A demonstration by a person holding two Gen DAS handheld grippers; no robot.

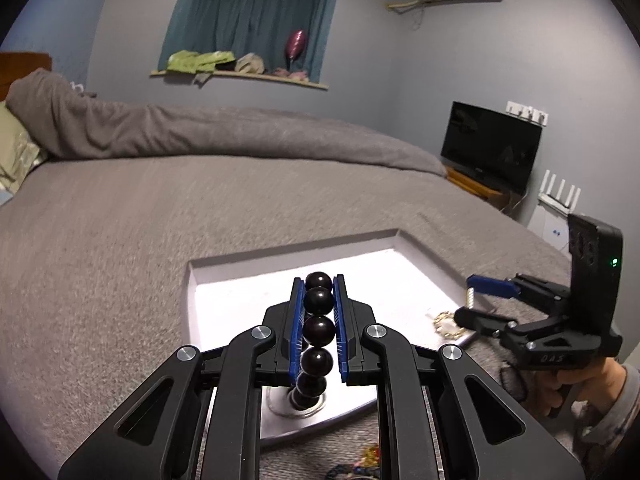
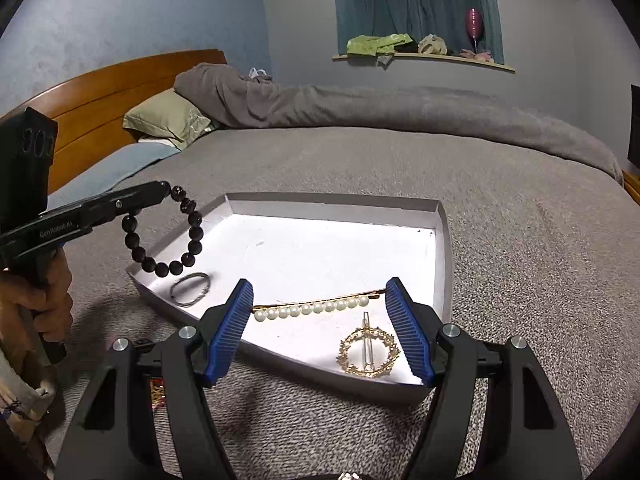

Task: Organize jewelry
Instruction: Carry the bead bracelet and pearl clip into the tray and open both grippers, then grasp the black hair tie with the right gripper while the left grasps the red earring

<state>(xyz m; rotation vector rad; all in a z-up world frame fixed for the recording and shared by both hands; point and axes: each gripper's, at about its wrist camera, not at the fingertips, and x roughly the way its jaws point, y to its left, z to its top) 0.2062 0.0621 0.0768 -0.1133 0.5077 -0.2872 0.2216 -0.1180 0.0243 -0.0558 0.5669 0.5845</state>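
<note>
Left gripper point(image 1: 319, 312), jaws clamped on the black bead bracelet point(image 1: 319, 326), holds it over the white tray point(image 1: 224, 280) on the grey bed point(image 1: 100, 240). The right-wrist view alone shows the bracelet as a full loop hanging above the tray's 9 o'clock rim, with a silver ring point(image 2: 190, 289) at 8 o'clock, a pearl hairpin point(image 2: 312, 307) at 6 o'clock and a gold wreath clip point(image 2: 369, 353) at 5 o'clock. Right gripper point(image 2: 320, 328) stands wide open and empty, above the near rim; the left-wrist view shows it at 3 o'clock, hiding most jewelry.
</note>
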